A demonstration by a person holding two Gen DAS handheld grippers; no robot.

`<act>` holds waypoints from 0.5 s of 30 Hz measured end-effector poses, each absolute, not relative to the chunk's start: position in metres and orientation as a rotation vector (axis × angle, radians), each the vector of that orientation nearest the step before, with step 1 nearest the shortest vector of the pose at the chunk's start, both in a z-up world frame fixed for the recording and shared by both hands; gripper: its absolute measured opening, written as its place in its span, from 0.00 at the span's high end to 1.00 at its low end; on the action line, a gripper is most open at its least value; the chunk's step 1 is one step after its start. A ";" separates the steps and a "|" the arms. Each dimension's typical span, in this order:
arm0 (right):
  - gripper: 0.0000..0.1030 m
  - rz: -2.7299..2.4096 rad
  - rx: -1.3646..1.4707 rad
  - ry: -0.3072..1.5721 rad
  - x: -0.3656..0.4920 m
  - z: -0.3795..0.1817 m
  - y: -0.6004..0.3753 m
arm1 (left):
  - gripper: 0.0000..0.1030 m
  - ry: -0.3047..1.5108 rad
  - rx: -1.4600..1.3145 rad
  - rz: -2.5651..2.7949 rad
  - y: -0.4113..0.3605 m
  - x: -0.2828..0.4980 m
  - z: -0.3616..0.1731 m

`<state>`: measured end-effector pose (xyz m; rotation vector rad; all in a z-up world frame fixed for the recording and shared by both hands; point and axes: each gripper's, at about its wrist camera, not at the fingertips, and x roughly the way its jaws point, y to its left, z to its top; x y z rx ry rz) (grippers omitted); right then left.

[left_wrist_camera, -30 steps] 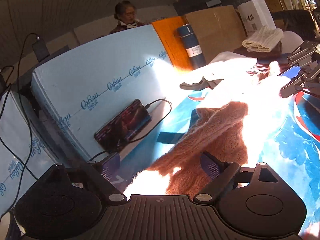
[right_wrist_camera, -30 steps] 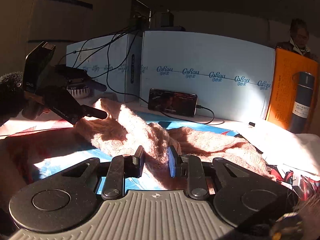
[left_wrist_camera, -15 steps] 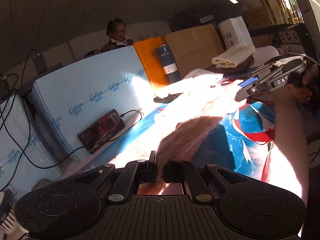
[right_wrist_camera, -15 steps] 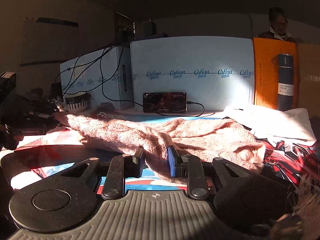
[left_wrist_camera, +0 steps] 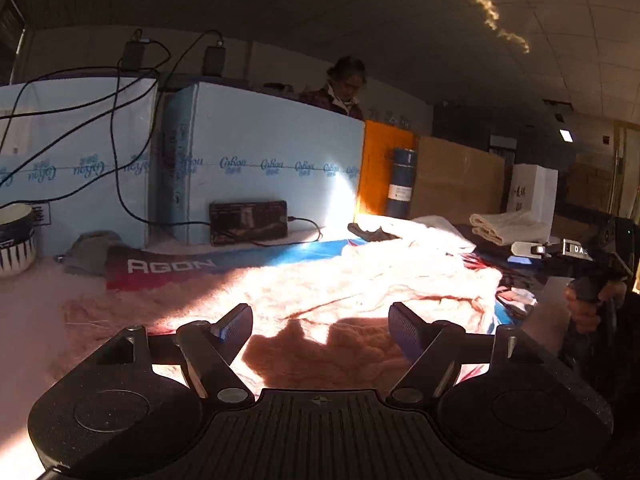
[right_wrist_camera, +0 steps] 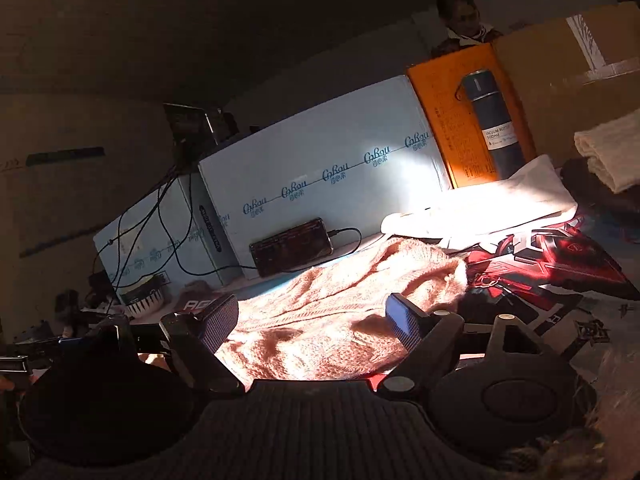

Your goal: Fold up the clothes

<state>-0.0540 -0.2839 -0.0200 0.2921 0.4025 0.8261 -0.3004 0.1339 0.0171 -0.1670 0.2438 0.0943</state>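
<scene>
A pink knitted sweater [left_wrist_camera: 352,288] lies spread on the printed table mat [left_wrist_camera: 172,266], half in bright sunlight. My left gripper [left_wrist_camera: 320,326] hovers open just above its near edge, nothing between the fingers. In the right wrist view the same sweater [right_wrist_camera: 340,312] lies bunched with a fold at its right end, and my right gripper [right_wrist_camera: 314,320] stands open over it. The right gripper [left_wrist_camera: 532,249] also shows at the far right of the left wrist view, held in a hand. A white garment [right_wrist_camera: 492,204] lies behind the sweater.
Pale blue foam boards [left_wrist_camera: 272,172] wall the back, with a charging phone [left_wrist_camera: 248,222] leaning on them and cables hanging. An orange box [right_wrist_camera: 452,120], a dark vacuum bottle [right_wrist_camera: 496,128], a folded cream towel [left_wrist_camera: 508,228], a patterned bowl [left_wrist_camera: 16,240]. A person [left_wrist_camera: 344,88] stands behind the boards.
Both grippers were shut on the sweater half a second ago and have opened, letting it drop flat on the mat. The left gripper swung left, the right one tilted.
</scene>
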 end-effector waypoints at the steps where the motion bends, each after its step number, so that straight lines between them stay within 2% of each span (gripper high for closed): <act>1: 0.22 0.777 0.320 0.425 -0.049 -0.021 -0.285 | 0.19 0.233 -0.209 0.202 0.145 -0.301 0.019; 3: 0.22 0.678 0.375 0.470 -0.038 -0.022 -0.289 | 0.19 0.263 -0.260 0.411 0.164 -0.298 0.020; 6: 0.22 0.611 0.410 0.524 -0.030 -0.027 -0.287 | 0.20 0.418 -0.273 0.608 0.188 -0.283 0.013; 9: 0.22 0.613 0.397 0.532 -0.032 -0.029 -0.284 | 0.21 0.497 -0.272 0.602 0.196 -0.274 0.004; 10: 0.24 0.611 0.393 0.533 -0.032 -0.029 -0.284 | 0.27 0.508 -0.269 0.574 0.195 -0.272 0.001; 11: 0.26 0.609 0.390 0.533 -0.033 -0.029 -0.283 | 0.49 0.519 -0.247 0.551 0.191 -0.271 -0.001; 12: 0.32 0.607 0.387 0.534 -0.034 -0.029 -0.283 | 0.61 0.529 -0.209 0.533 0.186 -0.270 -0.002; 13: 0.45 0.605 0.383 0.534 -0.034 -0.030 -0.282 | 0.79 0.533 -0.172 0.517 0.181 -0.269 -0.004; 14: 0.55 0.603 0.380 0.535 -0.035 -0.030 -0.281 | 0.92 0.531 -0.136 0.504 0.175 -0.269 -0.004; 15: 0.72 0.601 0.377 0.535 -0.036 -0.030 -0.281 | 0.95 0.525 -0.107 0.496 0.170 -0.270 -0.004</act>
